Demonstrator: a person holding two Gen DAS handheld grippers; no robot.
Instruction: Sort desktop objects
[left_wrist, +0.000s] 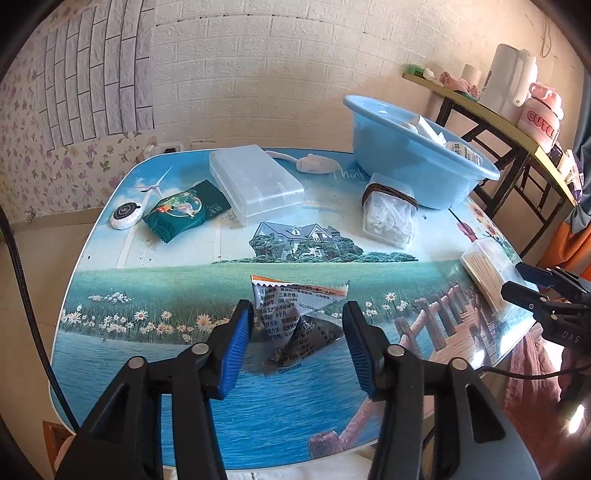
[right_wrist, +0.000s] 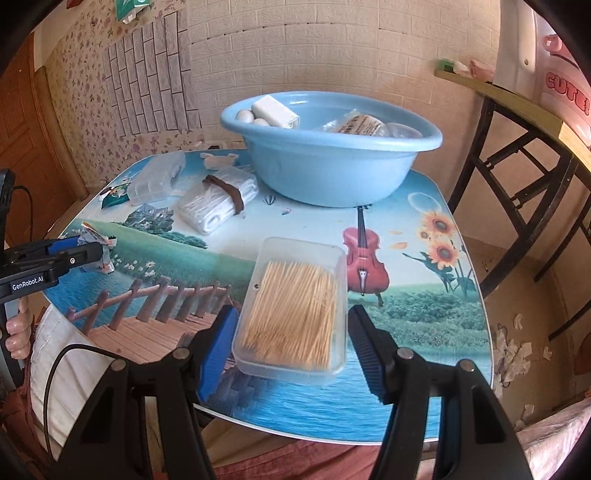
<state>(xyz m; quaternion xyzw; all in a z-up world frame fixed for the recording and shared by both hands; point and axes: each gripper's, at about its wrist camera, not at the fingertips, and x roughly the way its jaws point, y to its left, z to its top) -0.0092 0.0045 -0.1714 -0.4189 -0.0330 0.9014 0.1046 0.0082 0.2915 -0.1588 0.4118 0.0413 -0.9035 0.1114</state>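
My left gripper (left_wrist: 298, 321) is open, its jaws on either side of a crumpled silver and orange wrapper (left_wrist: 295, 314) on the table. My right gripper (right_wrist: 291, 325) is open, its jaws around the near end of a clear box of toothpicks (right_wrist: 295, 306); touch cannot be told. The right gripper also shows at the right of the left wrist view (left_wrist: 524, 278), and the left gripper at the left of the right wrist view (right_wrist: 74, 247). A blue basin (right_wrist: 332, 162) with several items stands at the back.
On the picture-printed table (left_wrist: 258, 406) lie a clear lidded case (left_wrist: 255, 182), a green snack packet (left_wrist: 186, 210), a round white item (left_wrist: 127, 216), a banded bag of white pieces (left_wrist: 389, 214) and a white cable (left_wrist: 314, 164). A black-framed side table (left_wrist: 498, 122) stands right.
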